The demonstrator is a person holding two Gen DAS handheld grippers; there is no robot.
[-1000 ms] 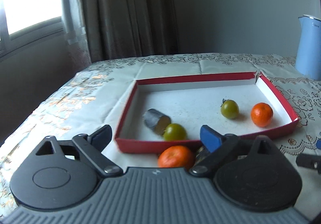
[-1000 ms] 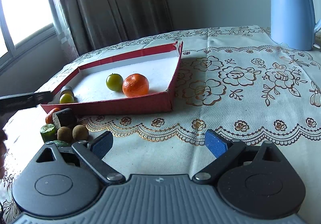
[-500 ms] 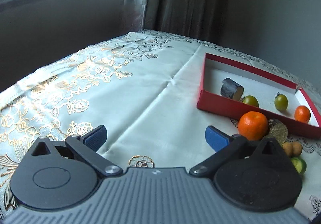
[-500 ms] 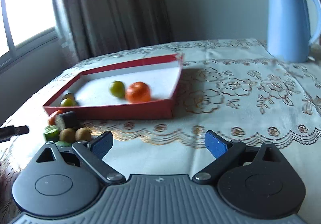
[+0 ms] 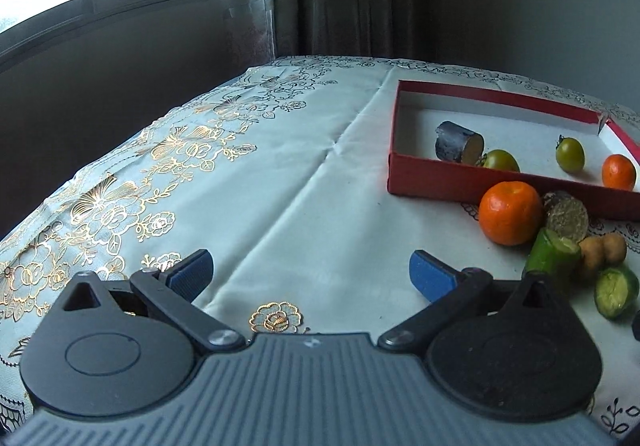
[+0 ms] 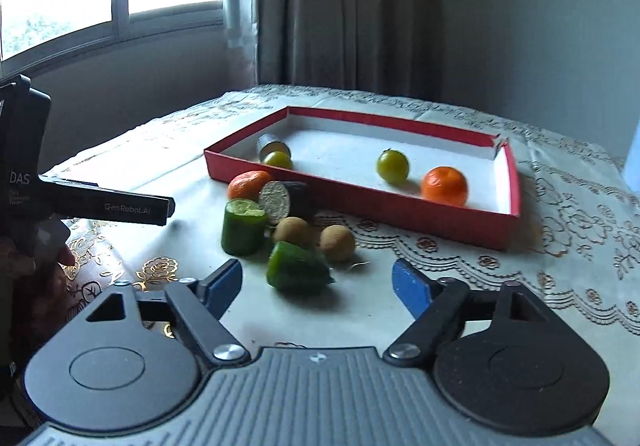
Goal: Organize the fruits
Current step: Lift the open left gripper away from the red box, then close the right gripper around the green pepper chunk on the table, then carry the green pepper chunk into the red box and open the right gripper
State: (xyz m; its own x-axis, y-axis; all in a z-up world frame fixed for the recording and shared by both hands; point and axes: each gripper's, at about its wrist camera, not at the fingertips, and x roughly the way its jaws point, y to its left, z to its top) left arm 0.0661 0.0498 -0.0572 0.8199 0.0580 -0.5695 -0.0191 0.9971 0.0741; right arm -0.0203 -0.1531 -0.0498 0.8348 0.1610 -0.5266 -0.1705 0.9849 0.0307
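Right wrist view shows loose fruits, an orange (image 6: pixel 249 183), two green chunks (image 6: pixel 243 226) and two brown balls (image 6: pixel 337 243), heaped on the tabletop (image 6: pixel 560 246) against the red tray's (image 6: pixel 400 206) near wall, with more fruit inside the tray. Right hand-held gripper (image 6: pixel 317 284) hovers over the nearest green piece (image 6: pixel 298 266), its jaws apart and just been closing, touching nothing. Left hand-held gripper (image 5: pixel 310 272) stands wide apart over bare cloth beside the heap.
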